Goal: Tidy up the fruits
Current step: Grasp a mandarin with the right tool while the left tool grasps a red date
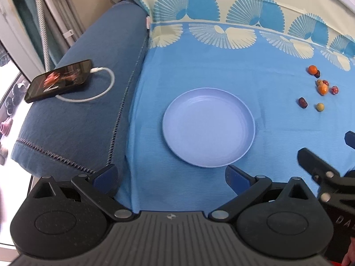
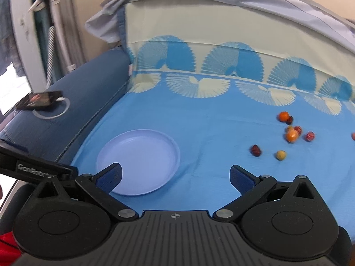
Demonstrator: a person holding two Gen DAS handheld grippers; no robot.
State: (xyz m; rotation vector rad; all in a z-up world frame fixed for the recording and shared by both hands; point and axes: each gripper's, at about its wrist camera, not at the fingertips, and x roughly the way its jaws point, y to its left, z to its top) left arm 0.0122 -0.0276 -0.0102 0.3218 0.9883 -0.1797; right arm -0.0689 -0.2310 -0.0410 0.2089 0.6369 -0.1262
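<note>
Your blue sheet (image 1: 199,73) covers the whole work area, with a navy cushion (image 1: 93,102) along its left edge. Next down in size, the plate (image 1: 208,128) sits flat on the sheet right ahead of your left gripper (image 1: 170,177), nothing in it. The phone (image 1: 58,79) lies on the cushion, long axis running left-right, with its white cable (image 1: 104,82) looping off the right end. The fruits (image 2: 290,133) are scattered well right of the plate (two oranges, some dark red ones, one pale yellow; the reddish one nearest the plate looks oblong, but it's too blurry to call its axis). Nothing lies between them and your right gripper (image 2: 176,177). Both grippers have fingers spread wide, holding nothing.
</note>
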